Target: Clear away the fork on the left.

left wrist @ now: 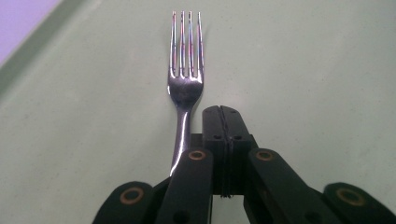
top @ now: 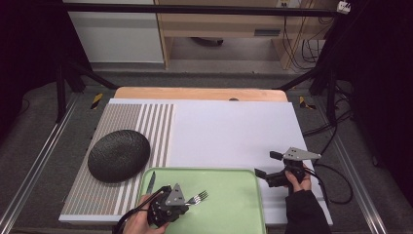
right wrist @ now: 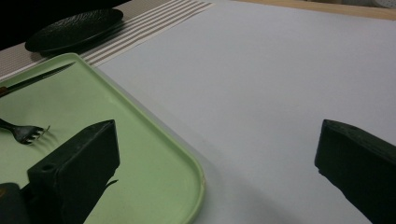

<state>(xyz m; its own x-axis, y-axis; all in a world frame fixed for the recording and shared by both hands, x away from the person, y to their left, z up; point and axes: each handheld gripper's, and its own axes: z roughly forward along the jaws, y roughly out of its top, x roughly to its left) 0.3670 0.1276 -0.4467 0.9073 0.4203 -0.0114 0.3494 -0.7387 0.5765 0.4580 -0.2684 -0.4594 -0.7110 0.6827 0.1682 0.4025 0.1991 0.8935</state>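
The shiny four-tined metal fork (left wrist: 186, 79) is seen lying on the pale green plastic tray (top: 229, 209), just beside the left gripper (left wrist: 220, 114); its handle runs along the outer side of the black fingers (left wrist: 211, 126), not between them. Those fingers are pressed together with nothing clamped. The right gripper (top: 265, 165) is held over the white bench mat (top: 229, 131), its fingers spread wide apart.
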